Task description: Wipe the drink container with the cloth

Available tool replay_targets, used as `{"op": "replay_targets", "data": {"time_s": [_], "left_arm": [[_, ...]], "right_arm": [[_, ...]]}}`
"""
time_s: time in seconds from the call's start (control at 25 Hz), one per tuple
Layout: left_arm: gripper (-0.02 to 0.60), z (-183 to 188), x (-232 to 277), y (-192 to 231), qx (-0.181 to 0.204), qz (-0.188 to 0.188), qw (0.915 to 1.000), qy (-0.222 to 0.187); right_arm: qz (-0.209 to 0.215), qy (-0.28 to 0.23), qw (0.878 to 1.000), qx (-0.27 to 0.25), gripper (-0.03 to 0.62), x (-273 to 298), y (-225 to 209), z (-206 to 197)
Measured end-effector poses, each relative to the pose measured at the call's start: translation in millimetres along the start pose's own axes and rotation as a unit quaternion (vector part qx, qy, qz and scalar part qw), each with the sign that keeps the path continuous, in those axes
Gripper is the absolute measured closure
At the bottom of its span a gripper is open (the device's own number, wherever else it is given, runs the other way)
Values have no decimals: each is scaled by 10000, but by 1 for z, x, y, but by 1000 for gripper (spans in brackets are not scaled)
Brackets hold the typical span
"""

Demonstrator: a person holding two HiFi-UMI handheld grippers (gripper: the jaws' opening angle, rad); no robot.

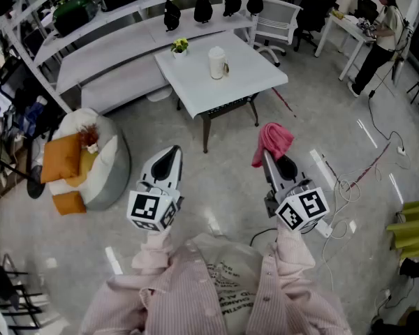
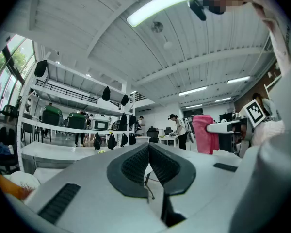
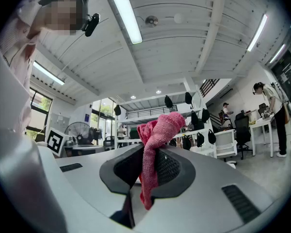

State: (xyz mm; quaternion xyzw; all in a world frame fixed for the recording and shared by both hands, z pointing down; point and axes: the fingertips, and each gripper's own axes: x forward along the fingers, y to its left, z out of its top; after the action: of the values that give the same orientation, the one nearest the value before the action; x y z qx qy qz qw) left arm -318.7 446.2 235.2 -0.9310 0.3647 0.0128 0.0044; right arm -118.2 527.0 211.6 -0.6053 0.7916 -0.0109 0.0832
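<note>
Head view steeply downward; both gripper views level along their jaws, shelving (image 2: 77, 95) in common.

**Inspector:** State of the left gripper (image 2: 149, 148)?

**Observer:** Jaws pressed together, ribbed pads meeting, nothing between them.

**Inspector:** To its right?

**Observer:** The right gripper (image 2: 212, 127), with its marker cube (image 2: 254, 111) at the rear. A pink cloth (image 2: 205, 134) hangs at its tip.

**Inspector:** Background?

**Observer:** White shelving (image 2: 72, 92) carries black bags (image 2: 106, 93) above and green cases (image 2: 52, 115) below. A person (image 2: 178, 131) stands at a distant desk. A ceiling light strip (image 2: 160, 5) is lit overhead.
</note>
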Motion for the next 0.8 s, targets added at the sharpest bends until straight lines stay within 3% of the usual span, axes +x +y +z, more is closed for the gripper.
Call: {"op": "replay_targets", "data": {"time_s": [0.24,0.52,0.8], "left_arm": [[578,-5,4,-5,-16,20,10000,36],[578,-9,19,-25,73,-286,9996,47],[577,-18,32,-28,-89,-280,9996,-2]], "right_arm": [[31,104,9999,31,554,-2,-5,-7],[-57,120,9999,108,554,-2,-23,-10],[-2,168,9998,121,554,3,-37,-19]]}}
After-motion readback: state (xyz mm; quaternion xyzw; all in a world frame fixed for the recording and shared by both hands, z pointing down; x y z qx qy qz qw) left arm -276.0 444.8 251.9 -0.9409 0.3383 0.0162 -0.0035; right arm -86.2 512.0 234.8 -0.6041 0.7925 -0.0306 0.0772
